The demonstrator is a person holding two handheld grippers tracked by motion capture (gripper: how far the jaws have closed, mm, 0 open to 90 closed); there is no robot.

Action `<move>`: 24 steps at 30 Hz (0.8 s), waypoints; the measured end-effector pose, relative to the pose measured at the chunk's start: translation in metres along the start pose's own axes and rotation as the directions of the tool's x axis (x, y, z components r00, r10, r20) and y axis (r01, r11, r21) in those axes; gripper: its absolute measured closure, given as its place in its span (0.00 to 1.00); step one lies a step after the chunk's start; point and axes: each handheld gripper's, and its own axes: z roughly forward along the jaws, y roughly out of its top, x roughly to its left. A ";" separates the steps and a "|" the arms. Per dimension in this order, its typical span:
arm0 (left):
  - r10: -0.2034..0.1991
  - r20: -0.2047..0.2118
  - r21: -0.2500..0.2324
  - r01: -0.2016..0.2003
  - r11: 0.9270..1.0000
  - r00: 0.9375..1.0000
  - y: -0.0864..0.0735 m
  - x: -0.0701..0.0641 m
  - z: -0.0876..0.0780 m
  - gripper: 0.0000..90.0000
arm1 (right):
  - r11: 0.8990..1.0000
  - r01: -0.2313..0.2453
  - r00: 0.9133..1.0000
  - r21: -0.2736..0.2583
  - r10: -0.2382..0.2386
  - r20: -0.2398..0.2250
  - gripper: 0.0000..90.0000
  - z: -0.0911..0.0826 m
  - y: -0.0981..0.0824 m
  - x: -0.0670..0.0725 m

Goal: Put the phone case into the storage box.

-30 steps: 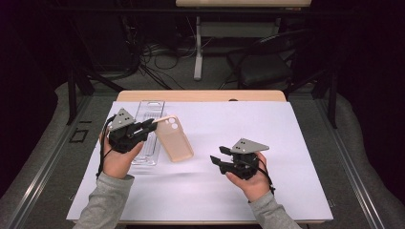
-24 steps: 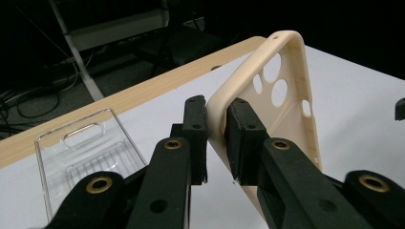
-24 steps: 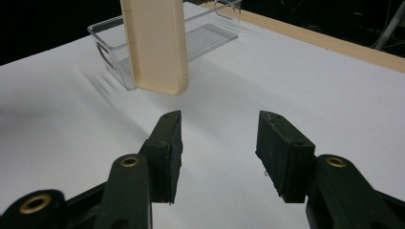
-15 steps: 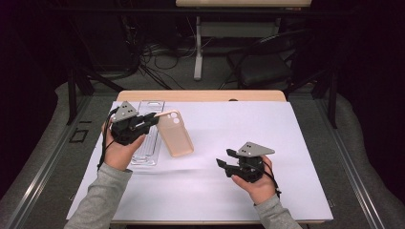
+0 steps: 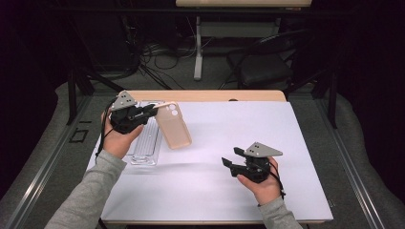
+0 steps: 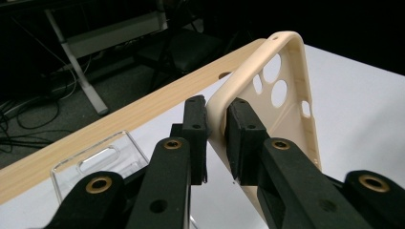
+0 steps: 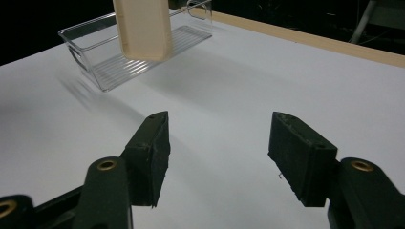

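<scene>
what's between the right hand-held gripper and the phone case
Nothing visible. Bare white table lies between the open right hand-held gripper and the beige phone case, which hangs above the clear tray, clamped in the left hand-held gripper.

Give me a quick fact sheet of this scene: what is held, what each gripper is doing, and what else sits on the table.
held item: beige phone case, lifted off the table
left gripper: shut on the case's rim
right gripper: jaws have just been opening, nothing between them
also on table: clear plastic tray, beside the case
table: white top, wooden far edge
</scene>
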 end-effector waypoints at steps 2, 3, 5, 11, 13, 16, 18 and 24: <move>0.005 -0.002 0.001 -0.005 1.000 1.000 0.003 0.002 0.001 0.88 | 1.000 0.002 1.000 0.001 -0.002 0.009 0.42 -0.001 -0.001 -0.001; 0.007 -0.005 0.006 -0.006 1.000 1.000 0.004 0.004 0.001 0.88 | 1.000 0.006 1.000 0.000 -0.006 0.012 0.42 -0.001 -0.001 -0.002; 0.010 -0.004 0.013 -0.010 1.000 1.000 0.007 0.006 0.003 0.88 | 1.000 0.008 1.000 -0.002 -0.008 0.019 0.41 -0.002 -0.002 -0.002; 0.047 -0.007 0.048 -0.046 0.998 0.999 0.013 0.011 0.008 0.88 | 1.000 0.015 0.999 -0.009 -0.014 0.033 0.39 -0.002 -0.002 -0.004; 0.054 -0.007 0.056 -0.054 0.997 0.998 0.015 0.012 0.010 0.88 | 1.000 0.016 0.999 -0.011 -0.016 0.037 0.39 -0.003 -0.003 -0.004; 0.059 -0.002 0.062 -0.059 0.996 0.998 0.016 0.014 0.012 0.88 | 1.000 0.010 0.999 -0.011 -0.010 0.042 0.39 -0.003 -0.004 -0.004; 0.069 -0.004 0.053 -0.069 0.996 0.998 0.017 0.016 0.012 0.88 | 1.000 0.012 0.999 -0.010 -0.012 0.045 0.39 -0.003 -0.005 -0.005; 0.090 -0.009 0.049 -0.089 0.995 0.996 0.021 0.019 0.014 0.88 | 1.000 0.009 0.998 -0.013 -0.008 0.056 0.39 -0.004 -0.006 -0.007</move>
